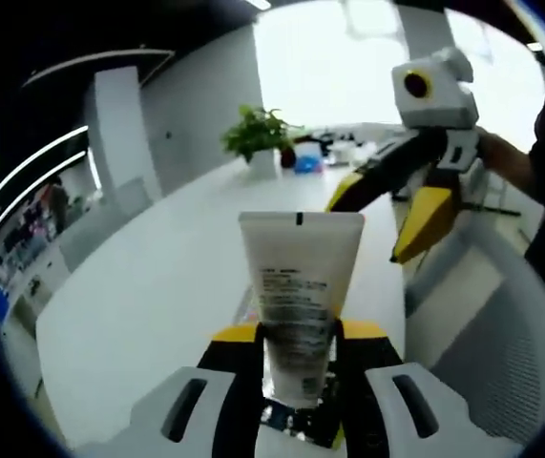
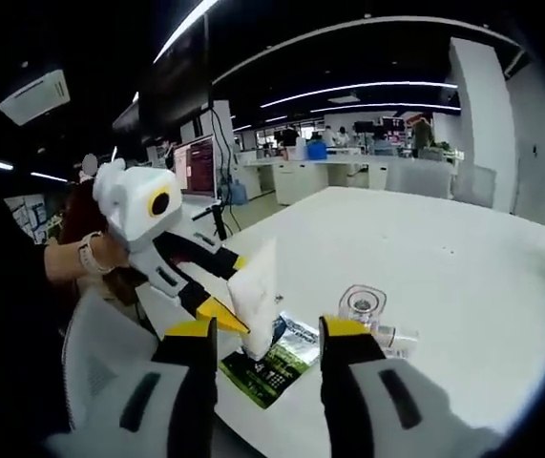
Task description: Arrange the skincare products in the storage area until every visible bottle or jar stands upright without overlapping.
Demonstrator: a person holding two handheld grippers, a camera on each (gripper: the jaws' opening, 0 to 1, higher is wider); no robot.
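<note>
left tongs (image 1: 296, 358): pinching white tube (image 1: 298, 296) near its lower end, crimped end at 12 o'clock, above the desk (image 1: 157, 286) | right tongs (image 2: 261, 353): spread, holding nothing; clear bottle (image 2: 372, 320) lying flat at 1 o'clock | handling: tube probably light, soft, squashy; best gripped low, near the cap; bottle likely stiff, slippery, prone to roll

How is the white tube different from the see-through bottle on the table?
The white tube is solid white with printed text; the clear bottle is see-through. The tube is held up off the table in the left gripper; the bottle lies on its side on the white table, ungripped.
</note>
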